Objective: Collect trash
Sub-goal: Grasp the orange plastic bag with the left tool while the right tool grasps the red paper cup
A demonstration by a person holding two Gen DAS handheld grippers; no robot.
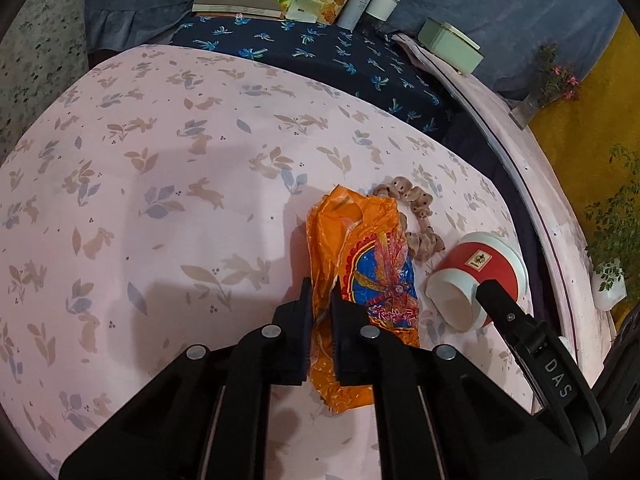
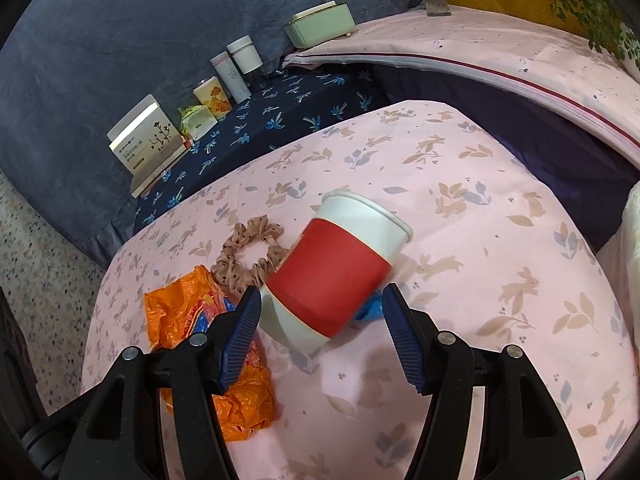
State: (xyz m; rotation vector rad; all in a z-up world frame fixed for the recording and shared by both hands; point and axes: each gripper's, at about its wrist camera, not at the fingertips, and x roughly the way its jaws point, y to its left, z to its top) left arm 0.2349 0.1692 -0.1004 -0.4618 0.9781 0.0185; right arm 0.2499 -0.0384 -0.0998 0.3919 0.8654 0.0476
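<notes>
Pink bedding [image 1: 160,200] printed with rabbits and leaves covers the bed where the trash lies. At the near edge, the left hand-held gripper [image 1: 320,296] is clenched on the lower end of an orange wrapper [image 1: 360,264]; its jaws pinch the thin crinkled film between them, which I judge is the easiest way to lift something so flat. The right hand-held gripper [image 2: 320,312] stands released, with its blue pads on both sides of a paper cup [image 2: 340,264] but not pressing it. This cup, red with white ends, lies on its side just beside the wrapper, and from the left view its open mouth looks empty. It seems the jaws are placed around the cup's body so they can close on it next. Touching both pieces is a beige hair scrunchie [image 2: 248,256], probably not trash. Farther away, on a dark blue cloth, stand boxes [image 2: 144,140] and small jars [image 2: 236,68] in a row.
</notes>
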